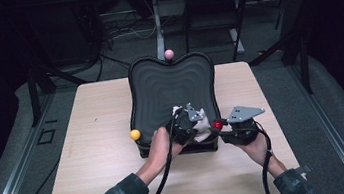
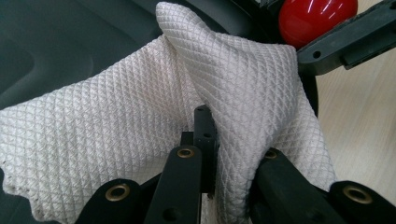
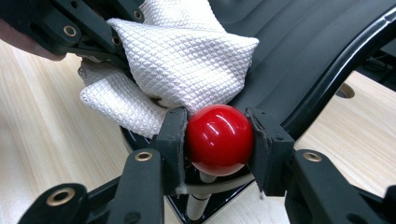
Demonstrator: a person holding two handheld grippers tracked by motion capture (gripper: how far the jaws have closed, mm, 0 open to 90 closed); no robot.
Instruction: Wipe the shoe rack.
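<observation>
A white waffle-weave cloth (image 2: 116,116) lies bunched on the near right corner of a black ribbed tray (image 1: 171,84). My left gripper (image 2: 224,140) is shut on a fold of the cloth, and it appears over that corner in the high view (image 1: 187,124). A glossy red ball (image 3: 218,137) stands on a short stem at the tray's near right corner. My right gripper (image 3: 218,144) is shut on the ball, one pad on each side. The cloth (image 3: 182,60) rests just behind the ball and touches it. The left gripper (image 3: 84,32) holds the cloth's far edge there.
A pink ball (image 1: 169,53) tops the tray's far edge and a yellow ball (image 1: 135,134) sits at its near left corner. The light wooden table (image 1: 99,137) stretches bare to the left and right. Dark floor, cables and stands lie beyond the table.
</observation>
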